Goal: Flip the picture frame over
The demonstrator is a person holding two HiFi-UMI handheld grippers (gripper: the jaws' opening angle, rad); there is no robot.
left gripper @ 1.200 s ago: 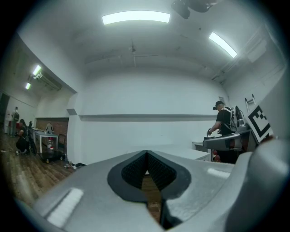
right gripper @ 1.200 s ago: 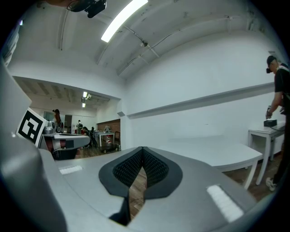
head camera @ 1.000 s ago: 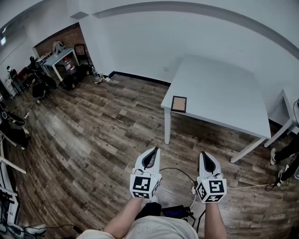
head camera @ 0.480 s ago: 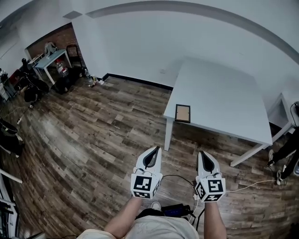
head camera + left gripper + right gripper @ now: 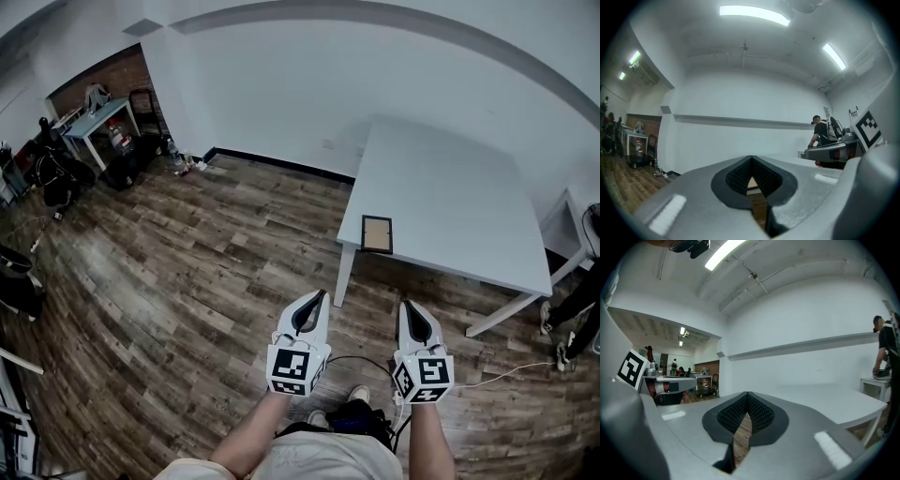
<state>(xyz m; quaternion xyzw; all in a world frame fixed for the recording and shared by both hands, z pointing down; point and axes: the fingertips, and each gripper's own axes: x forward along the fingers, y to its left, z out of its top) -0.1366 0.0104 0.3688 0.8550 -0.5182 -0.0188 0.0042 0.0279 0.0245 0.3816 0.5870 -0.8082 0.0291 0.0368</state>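
A small picture frame (image 5: 377, 234) with a dark border and tan middle lies flat at the near left corner of a white table (image 5: 450, 197). Both grippers are held low in front of the person, well short of the table. My left gripper (image 5: 317, 295) is shut with nothing in it; its jaw tips (image 5: 751, 159) meet, and a sliver of the frame (image 5: 752, 183) shows in the gap behind them. My right gripper (image 5: 409, 305) is shut and empty too, its tips (image 5: 747, 394) meeting over the wood floor.
Wood plank floor (image 5: 187, 272) lies between me and the table. A cable (image 5: 506, 373) and a dark device lie on the floor by my feet. Desks and chairs (image 5: 98, 127) stand far left. A person's legs (image 5: 567, 314) are at the right edge.
The view has shifted so the table and frame sit a little nearer and further right. Both grippers keep the same pose, shut.
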